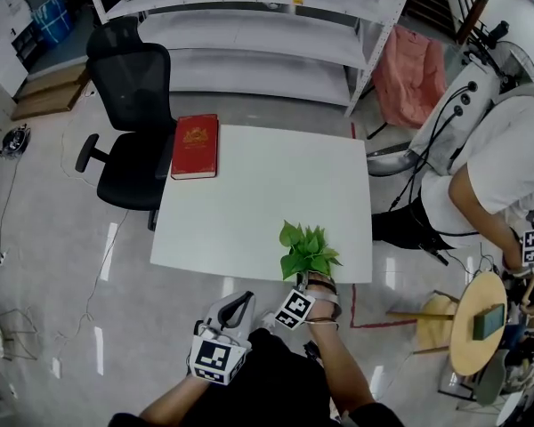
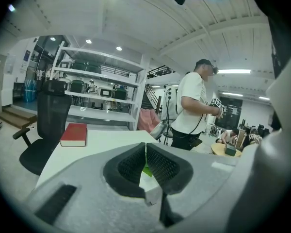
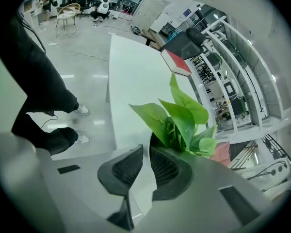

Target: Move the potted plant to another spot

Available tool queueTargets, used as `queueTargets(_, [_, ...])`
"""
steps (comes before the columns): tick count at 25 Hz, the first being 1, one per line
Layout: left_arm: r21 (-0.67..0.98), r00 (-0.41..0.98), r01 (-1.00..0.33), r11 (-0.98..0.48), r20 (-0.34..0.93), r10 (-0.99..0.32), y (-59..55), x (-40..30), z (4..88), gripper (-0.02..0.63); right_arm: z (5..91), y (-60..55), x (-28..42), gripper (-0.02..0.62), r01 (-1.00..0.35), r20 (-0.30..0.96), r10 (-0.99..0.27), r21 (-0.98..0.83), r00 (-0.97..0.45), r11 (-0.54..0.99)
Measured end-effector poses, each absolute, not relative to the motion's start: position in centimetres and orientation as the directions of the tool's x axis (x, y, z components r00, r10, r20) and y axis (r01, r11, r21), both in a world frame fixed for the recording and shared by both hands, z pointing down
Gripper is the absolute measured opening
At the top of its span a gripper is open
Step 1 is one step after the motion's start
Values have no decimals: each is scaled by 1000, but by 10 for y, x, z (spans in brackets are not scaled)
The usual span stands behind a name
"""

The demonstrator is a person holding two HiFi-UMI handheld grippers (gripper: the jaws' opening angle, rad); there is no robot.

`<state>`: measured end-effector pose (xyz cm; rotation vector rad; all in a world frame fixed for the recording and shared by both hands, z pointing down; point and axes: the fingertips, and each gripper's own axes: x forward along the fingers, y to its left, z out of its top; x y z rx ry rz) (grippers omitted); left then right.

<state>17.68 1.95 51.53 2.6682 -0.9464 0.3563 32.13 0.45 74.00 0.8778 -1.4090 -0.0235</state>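
The potted plant (image 1: 308, 250) stands at the near right edge of the white table (image 1: 249, 203); its green leaves hide the pot in the head view. My right gripper (image 1: 313, 283) is at the plant's base. In the right gripper view the leaves (image 3: 184, 115) rise just past the jaws, and the right gripper (image 3: 149, 154) is shut on a thin pale strip that looks like the pot's rim. My left gripper (image 1: 240, 305) hangs below the table's near edge, left of the plant. It is shut with nothing in it (image 2: 145, 154).
A red book (image 1: 196, 146) lies at the table's far left corner, with a black office chair (image 1: 129, 105) beside it. White shelving (image 1: 249, 43) runs along the back. A person (image 1: 498, 167) stands at the right by a small round wooden table (image 1: 476, 323).
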Motion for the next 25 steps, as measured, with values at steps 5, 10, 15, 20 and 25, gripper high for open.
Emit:
queueTargets(5, [188,737,-665,-723,321,-595,15,173,506,21,737,1,318,35,-471,847,-497,522,189,711])
queueTargets(10, [183,719,-686,-704,321,-617,16,167,509,21,738,1,319,35,-479,857,-488,504,169,719])
queueTargets(15, [176,698,-708,-684,325,-639,20,160,509,21,738,4,316,34,-469,859,-489,498,151,730])
queueTargets(20, [181,663,-743,-645,331,-671,24,153,508,21,740,7,316,31,-456,856,-499,501,137,735])
queueTargets(25, [159,619,-780,-605,335,-710,29,136,506,21,737,9,310,29,-438,855,-506,500,112,747])
